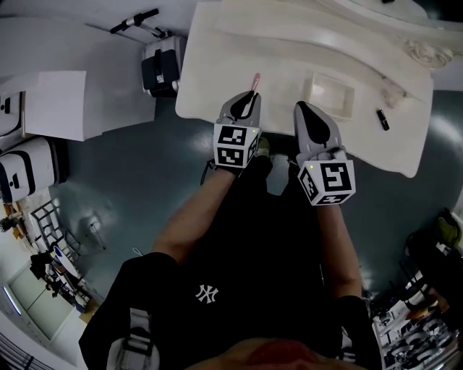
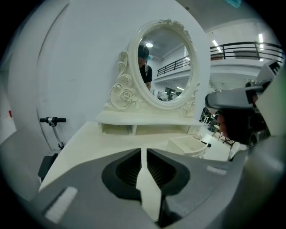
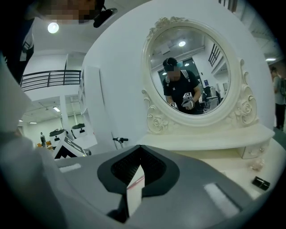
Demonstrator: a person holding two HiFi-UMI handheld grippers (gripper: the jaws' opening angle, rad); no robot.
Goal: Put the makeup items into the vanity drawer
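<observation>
A white vanity table (image 1: 217, 65) fills the top of the head view. On it an open white drawer box (image 1: 313, 91) (image 2: 181, 144) stands right of centre. A thin pink makeup item (image 1: 255, 79) lies just beyond my left gripper (image 1: 249, 98) (image 2: 143, 150), whose jaws are shut and empty over the table's near edge. My right gripper (image 1: 301, 108) (image 3: 140, 148) is shut with nothing in it, near the box's front. A black makeup item (image 1: 382, 120) (image 3: 260, 182) and a small pale item (image 1: 393, 92) (image 3: 256, 166) lie at the table's right.
An oval mirror (image 2: 165, 62) (image 3: 196, 74) in a carved white frame stands at the back of the vanity over a low shelf (image 2: 143, 120). A scooter (image 1: 134, 22) (image 2: 52, 120) and a black-and-white machine (image 1: 160, 66) stand left of the table, on the grey floor.
</observation>
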